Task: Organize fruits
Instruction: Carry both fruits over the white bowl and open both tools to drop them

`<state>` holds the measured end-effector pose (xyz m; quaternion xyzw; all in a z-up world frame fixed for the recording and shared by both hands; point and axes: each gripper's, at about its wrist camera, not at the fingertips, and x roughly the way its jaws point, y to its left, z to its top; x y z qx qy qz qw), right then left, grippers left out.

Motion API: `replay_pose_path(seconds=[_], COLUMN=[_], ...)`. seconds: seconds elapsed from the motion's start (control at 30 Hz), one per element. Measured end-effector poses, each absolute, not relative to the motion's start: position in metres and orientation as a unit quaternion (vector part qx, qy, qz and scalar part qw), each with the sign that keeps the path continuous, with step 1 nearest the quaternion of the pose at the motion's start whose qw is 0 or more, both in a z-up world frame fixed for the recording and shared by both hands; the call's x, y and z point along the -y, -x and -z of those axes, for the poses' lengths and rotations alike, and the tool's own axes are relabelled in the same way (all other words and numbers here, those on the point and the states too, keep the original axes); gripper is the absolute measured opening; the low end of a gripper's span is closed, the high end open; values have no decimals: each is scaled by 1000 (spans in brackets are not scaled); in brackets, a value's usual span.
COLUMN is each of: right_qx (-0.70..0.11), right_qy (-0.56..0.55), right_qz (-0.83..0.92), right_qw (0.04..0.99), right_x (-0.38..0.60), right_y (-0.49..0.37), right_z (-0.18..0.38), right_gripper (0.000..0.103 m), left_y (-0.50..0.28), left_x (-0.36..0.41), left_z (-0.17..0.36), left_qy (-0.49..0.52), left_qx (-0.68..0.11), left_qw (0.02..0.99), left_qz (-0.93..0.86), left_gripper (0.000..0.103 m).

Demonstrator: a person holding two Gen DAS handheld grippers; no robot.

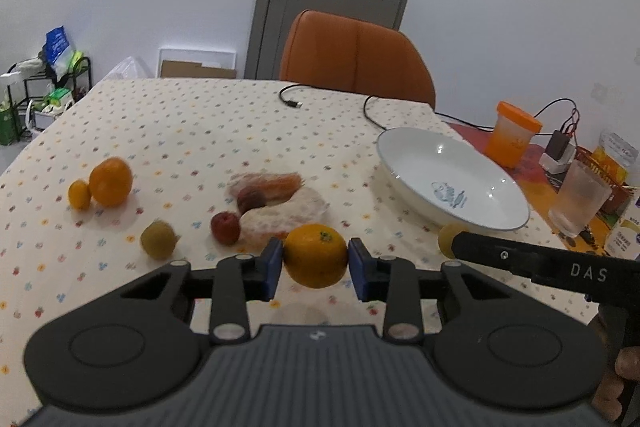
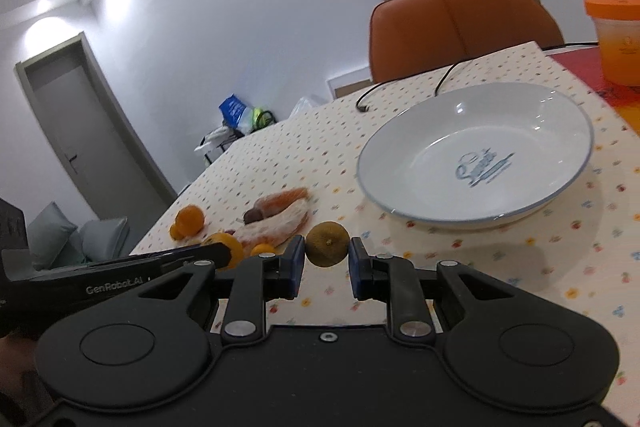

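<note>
The left gripper has its jaws pinching an orange above the worktop; the right gripper has its jaws clamped on a dull green-yellow fruit. The empty white plate lies just beyond, to the right. Both fruits are round and held only at their sides, so either could slip and roll, and the grippers, close together, may collide.
</note>
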<state>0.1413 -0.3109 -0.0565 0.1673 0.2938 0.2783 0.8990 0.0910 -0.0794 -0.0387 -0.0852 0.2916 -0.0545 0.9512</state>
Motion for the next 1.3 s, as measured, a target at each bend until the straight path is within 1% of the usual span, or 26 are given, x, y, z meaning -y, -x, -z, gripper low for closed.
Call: replay_pose_path(seconds=[0.77, 0.8, 0.87, 0.97, 1.3], right_qx=[-261, -260, -254, -245, -252], right_qy=[-180, -180, -181, -179, -199], right_qz=[-200, -197, -190, -187, -171], right_qw=[927, 928, 931, 934, 931], right_x=[368, 370, 372, 376, 393], right_y=[-159, -160, -159, -156, -149], right_z=[58, 59, 59, 58, 66], right_gripper=[22, 22, 29, 29, 29], left_y=[-126, -128, -132, -138, -156], left_x=[134, 137, 142, 150, 176], left_z=[18, 17, 17, 16, 16], left_qy=[59, 57, 56, 53, 41], left_qx=[-266, -264, -264, -263, -265], left_qw=[957, 957, 957, 956, 953], left_qz=[105, 107, 110, 116, 139], left_gripper=[34, 34, 34, 34, 34])
